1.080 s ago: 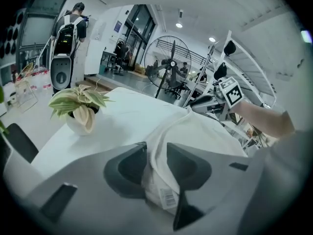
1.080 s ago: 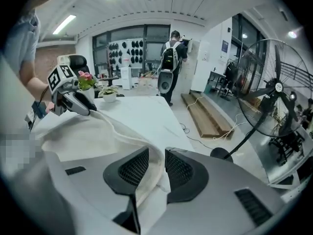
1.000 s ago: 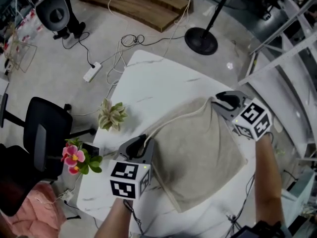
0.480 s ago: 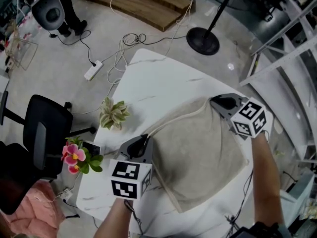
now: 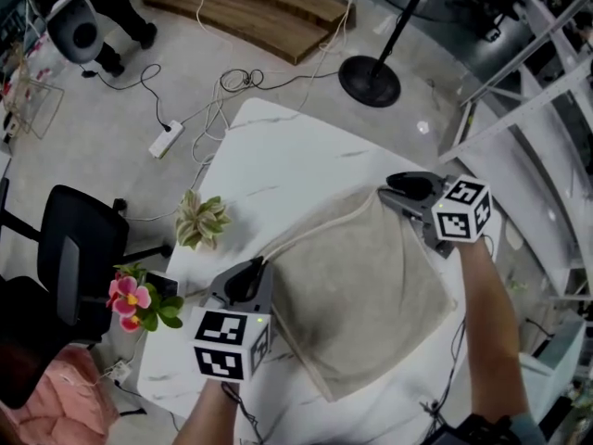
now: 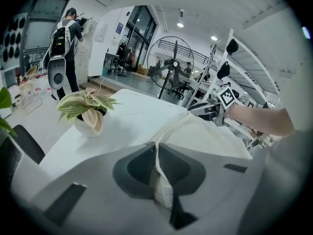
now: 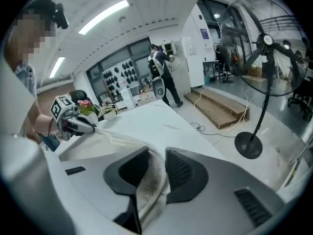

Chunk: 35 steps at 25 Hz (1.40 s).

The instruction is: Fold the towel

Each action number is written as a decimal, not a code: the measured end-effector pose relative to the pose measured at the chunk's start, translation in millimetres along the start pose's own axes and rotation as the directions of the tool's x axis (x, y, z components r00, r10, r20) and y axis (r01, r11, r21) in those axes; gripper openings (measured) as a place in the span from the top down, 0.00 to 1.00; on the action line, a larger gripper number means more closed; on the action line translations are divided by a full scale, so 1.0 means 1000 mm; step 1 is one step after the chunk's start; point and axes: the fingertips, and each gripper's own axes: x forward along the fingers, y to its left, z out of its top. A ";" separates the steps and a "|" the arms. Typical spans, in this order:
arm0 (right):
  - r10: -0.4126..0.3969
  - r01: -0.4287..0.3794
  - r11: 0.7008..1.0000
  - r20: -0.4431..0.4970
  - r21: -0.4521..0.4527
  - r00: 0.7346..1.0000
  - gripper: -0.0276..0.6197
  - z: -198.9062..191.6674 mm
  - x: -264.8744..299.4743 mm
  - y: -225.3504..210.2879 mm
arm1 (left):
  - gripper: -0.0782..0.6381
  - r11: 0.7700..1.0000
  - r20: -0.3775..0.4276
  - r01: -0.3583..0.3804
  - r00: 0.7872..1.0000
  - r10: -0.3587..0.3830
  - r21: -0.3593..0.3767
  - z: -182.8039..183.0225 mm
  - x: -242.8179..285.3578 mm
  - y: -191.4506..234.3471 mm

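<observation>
Jaws of the right hand-held gripper [image 5: 391,189], pinched a moment ago, are opening with a corner of the flat towel [image 5: 371,286] loose between them; the left hand-held gripper [image 5: 246,273] has clamped its corner. Folding probably waits on a re-grip.

We can read no words or numbers here; the small tag [image 6: 165,192] on the towel [image 6: 215,133] has print too tiny for us to read; the left cube [image 5: 222,346] and the right cube [image 5: 460,209] show only black-and-white square marks.
</observation>
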 end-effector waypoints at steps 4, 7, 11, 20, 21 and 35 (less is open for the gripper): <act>-0.014 0.017 0.996 0.033 -0.085 0.999 0.91 0.011 -0.012 0.009 | 0.85 1.000 0.021 -0.004 1.000 0.005 -0.007 0.004 -0.005 0.002; -0.017 0.030 0.988 0.089 -0.149 0.996 0.91 0.027 -0.026 0.022 | 0.85 1.000 0.038 0.009 0.999 -0.008 -0.018 0.010 -0.019 -0.004; -0.042 0.076 0.972 0.154 -0.223 0.987 0.91 0.053 -0.036 0.033 | 0.85 0.999 0.077 0.004 0.997 -0.001 -0.041 0.020 -0.036 -0.003; -0.110 0.122 0.946 0.057 -0.301 0.992 0.91 0.041 0.019 0.015 | 0.85 0.987 0.078 -0.131 0.987 0.138 -0.097 0.008 -0.029 0.039; -0.119 0.127 0.946 0.047 -0.299 0.992 0.91 0.039 0.022 0.013 | 0.85 0.984 0.066 -0.139 0.987 0.147 -0.108 0.005 -0.027 0.042; -0.122 0.144 0.976 0.137 -0.162 0.983 0.69 0.060 0.008 0.019 | 0.48 0.996 0.086 -0.006 0.996 0.014 -0.092 0.007 -0.026 0.003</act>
